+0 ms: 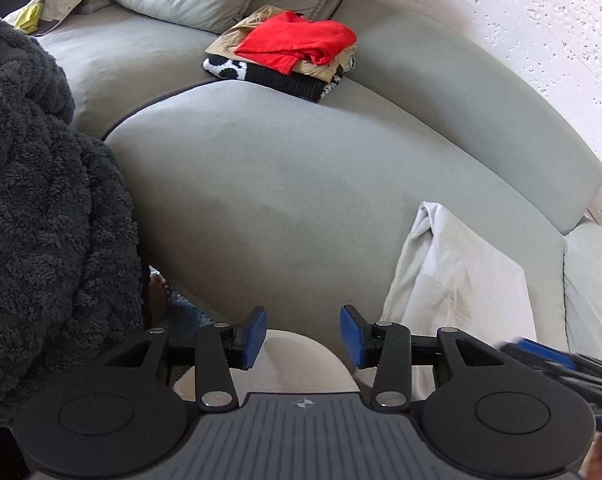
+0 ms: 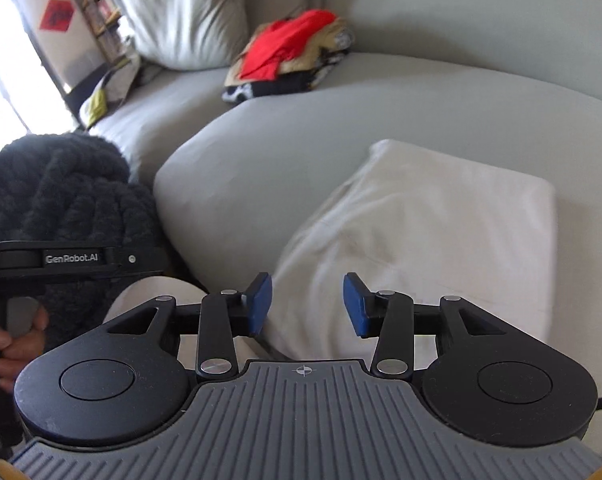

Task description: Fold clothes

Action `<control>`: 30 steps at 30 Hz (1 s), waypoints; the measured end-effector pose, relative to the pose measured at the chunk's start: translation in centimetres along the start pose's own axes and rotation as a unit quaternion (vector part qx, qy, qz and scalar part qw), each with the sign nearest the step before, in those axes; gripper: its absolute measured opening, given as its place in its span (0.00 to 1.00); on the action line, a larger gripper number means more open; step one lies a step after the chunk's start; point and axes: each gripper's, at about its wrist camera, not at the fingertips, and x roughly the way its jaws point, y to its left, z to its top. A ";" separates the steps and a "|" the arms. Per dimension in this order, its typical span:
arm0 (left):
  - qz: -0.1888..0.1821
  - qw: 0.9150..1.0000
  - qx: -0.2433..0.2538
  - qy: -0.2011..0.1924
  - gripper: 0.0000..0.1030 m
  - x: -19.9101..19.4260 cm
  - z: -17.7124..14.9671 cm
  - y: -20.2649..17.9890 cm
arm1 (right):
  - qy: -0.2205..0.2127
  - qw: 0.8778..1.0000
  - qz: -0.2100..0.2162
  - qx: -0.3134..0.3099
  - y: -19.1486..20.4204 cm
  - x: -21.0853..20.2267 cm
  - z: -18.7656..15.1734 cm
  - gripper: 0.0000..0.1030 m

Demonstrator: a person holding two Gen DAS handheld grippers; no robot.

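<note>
Folded white garment lies on a grey sofa. Left claw and right claw hover released, empty, near it. Folded clothes stack sits farther back.

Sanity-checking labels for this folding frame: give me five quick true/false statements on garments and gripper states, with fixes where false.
1. The left gripper is shut on cloth. False: its jaws stand apart with nothing between them.
2. The right gripper is open and holds nothing. True.
3. A red garment lies on top of the pile at the back of the sofa. True.
4. The white folded garment sits on that pile. False: it lies apart from it, on the near seat cushion in front of the right gripper.
5. A dark fleece item is at the left edge of the left wrist view. True.
</note>
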 end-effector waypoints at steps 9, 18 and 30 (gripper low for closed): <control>-0.107 0.989 0.100 0.012 0.20 1.8 -0.6 -6.6 | -0.010 0.990 -0.114 0.083 -8.7 -1.6 -2.8 0.21; -0.154 0.956 0.230 0.096 0.19 9.9 -7.0 -14.6 | 0.053 0.980 -0.168 -0.088 -6.8 2.1 -5.8 0.21; -0.155 0.981 0.102 0.053 0.26 6.8 -0.5 -8.2 | 0.018 0.997 -0.057 0.050 -10.2 -0.2 -1.9 0.28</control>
